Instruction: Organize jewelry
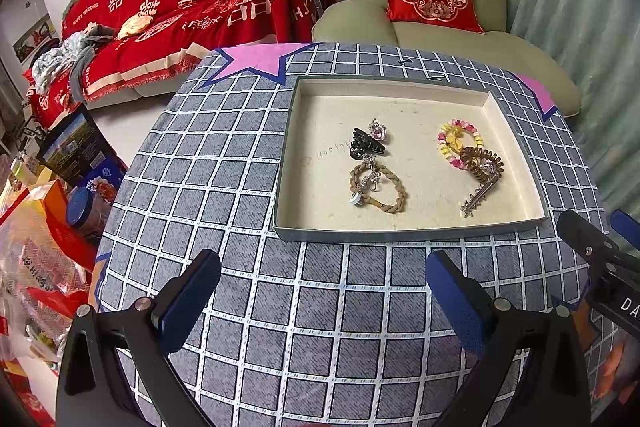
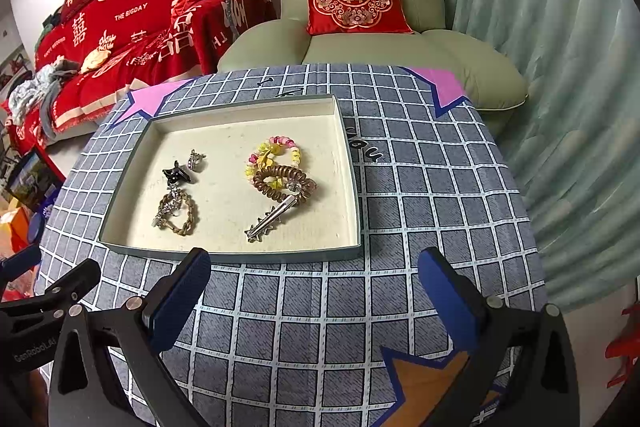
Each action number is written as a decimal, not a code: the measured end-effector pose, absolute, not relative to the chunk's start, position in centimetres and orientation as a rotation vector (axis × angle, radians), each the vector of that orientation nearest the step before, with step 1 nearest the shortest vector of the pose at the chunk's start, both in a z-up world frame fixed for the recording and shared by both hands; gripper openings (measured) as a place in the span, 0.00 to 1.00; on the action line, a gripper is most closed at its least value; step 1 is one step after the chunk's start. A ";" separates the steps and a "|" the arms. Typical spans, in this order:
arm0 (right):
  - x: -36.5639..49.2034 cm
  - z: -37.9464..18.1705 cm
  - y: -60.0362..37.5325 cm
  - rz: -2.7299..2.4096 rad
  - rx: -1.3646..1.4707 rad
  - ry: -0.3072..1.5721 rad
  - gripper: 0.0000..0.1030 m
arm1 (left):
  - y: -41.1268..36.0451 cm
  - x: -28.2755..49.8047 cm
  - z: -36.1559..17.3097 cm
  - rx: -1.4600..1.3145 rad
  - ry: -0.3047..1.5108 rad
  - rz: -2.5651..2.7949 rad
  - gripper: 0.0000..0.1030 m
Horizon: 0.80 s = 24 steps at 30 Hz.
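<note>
Both tongs spread wide and empty above checked tabletop point(image 2: 420, 187).
Left tongs point(image 1: 324, 291) and right tongs point(image 2: 316, 287) just short of shallow tray point(image 2: 352, 163) holding hair ties and clips, brown coil tie point(image 2: 280, 183) touching silver clip point(image 2: 272, 217).

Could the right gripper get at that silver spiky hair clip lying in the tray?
Probably yes. The right gripper is open and empty, just short of the shallow grey tray. The silver star-studded hair clip lies near that low front wall, with nothing over its near end; its far end touches the brown coil hair tie.
</note>
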State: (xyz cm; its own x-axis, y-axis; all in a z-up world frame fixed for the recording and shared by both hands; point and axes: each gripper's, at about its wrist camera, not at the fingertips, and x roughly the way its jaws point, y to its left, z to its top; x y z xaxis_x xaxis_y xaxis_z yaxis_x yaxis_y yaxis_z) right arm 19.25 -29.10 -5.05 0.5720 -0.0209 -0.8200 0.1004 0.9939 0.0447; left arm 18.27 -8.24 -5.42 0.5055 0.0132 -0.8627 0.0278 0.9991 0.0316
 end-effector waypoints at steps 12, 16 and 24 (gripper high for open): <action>19.2 -4.9 -29.1 -0.070 0.086 0.959 1.00 | -8.1 18.0 -5.4 0.037 1.045 -0.011 1.00; 19.0 -4.7 -29.0 -0.069 0.086 0.959 1.00 | -8.1 18.0 -5.5 0.048 1.048 -0.005 1.00; 18.9 -4.8 -29.0 -0.066 0.081 0.965 1.00 | -8.2 18.1 -5.6 0.047 1.054 -0.016 1.00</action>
State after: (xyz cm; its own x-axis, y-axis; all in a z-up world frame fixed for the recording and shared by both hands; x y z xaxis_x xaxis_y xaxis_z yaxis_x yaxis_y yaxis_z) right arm 18.87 -28.98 -4.77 0.5679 -0.0201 -0.8228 0.0919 0.9950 0.0392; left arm 18.07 -8.23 -5.63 0.4938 0.0098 -0.8695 0.0354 0.9989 0.0314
